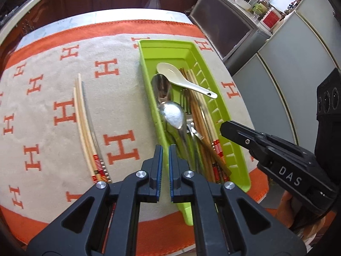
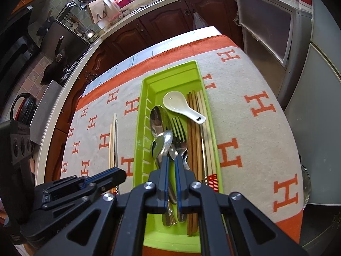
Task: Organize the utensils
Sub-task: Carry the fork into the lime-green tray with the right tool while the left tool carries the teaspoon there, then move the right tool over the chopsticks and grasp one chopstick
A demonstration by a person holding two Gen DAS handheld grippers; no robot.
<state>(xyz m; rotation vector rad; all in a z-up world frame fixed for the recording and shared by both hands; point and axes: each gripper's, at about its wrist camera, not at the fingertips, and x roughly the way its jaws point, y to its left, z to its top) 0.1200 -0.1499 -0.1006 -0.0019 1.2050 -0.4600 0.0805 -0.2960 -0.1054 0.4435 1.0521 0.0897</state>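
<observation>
A green utensil tray [image 1: 149, 49] [image 2: 149, 83] lies on the cloth and holds a white ceramic spoon [image 1: 177, 74] [image 2: 177, 102], metal spoons [image 1: 172, 113], forks [image 2: 178, 128] and several chopsticks [image 1: 200, 115] [image 2: 195, 132]. Three loose chopsticks [image 1: 82, 115] [image 2: 113, 136] lie on the cloth left of the tray. My left gripper [image 1: 165, 149] is nearly shut and empty, beside the tray's left wall. My right gripper [image 2: 171, 160] is over the tray; a metal spoon [image 2: 165, 143] sits between its narrowly parted fingers. In the left view it [image 1: 226, 128] is at the tray's right wall.
The orange and beige cloth with H marks [image 1: 53, 111] [image 2: 255, 115] covers the table. Dark wood cabinets [image 2: 162, 25] stand behind, a grey cabinet [image 1: 223, 27] and a grey appliance [image 2: 315, 111] to the right. A stove with pans [image 2: 55, 49] is at the left.
</observation>
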